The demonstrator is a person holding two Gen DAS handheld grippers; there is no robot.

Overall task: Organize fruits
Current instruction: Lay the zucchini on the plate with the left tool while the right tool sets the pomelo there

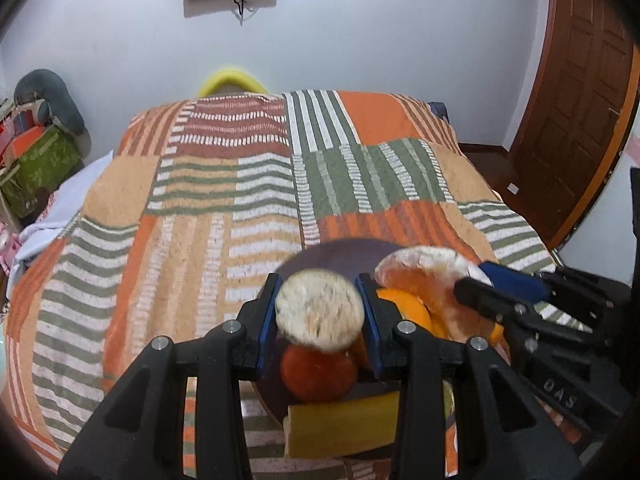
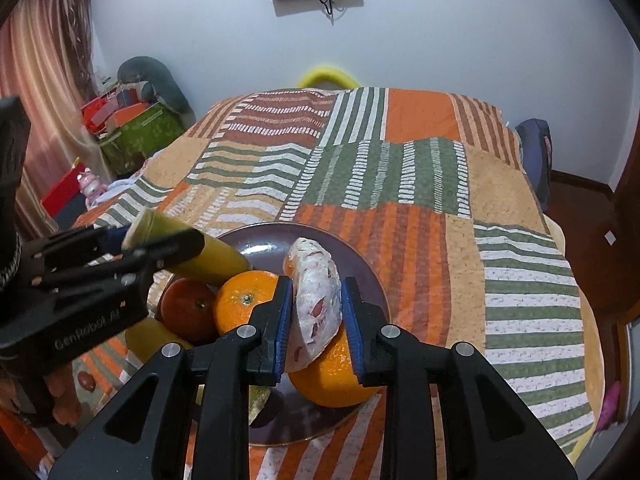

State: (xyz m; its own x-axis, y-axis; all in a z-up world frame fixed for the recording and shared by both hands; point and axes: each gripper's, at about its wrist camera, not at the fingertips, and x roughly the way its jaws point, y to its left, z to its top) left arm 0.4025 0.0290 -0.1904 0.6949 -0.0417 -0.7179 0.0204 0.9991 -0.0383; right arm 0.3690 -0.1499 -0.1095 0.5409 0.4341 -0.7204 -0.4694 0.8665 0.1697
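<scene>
Both hands over the dark plate (image 2: pixel 362 264) on the striped bedspread (image 1: pixel 224 184); my left gripper (image 1: pixel 320 312) is clamped on a cut banana piece (image 1: pixel 320 312), pale round end facing the camera, blue pads pressing its sides; my right gripper (image 2: pixel 314 316) has a peeled whitish wedge (image 2: pixel 316 300) between its pads, the left pad touching it, a thin gap showing at the right pad, so I judge that hold loose. Handling, by my reckoning: both pieces light and soft; the banana will bruise or squash under a hard pinch, better taken across the skin mid-length; the wedge looks membrane-covered, fragile and likely slippery, best held by its flat faces as now. On the plate: a whole orange (image 2: pixel 244 304), a second orange (image 2: pixel 336 376) under the wedge, a reddish round fruit (image 2: pixel 188 312) and a yellow banana length (image 1: pixel 344 424) at the near rim; round fruit may roll if nudged, so set pieces down in the bare far part.
</scene>
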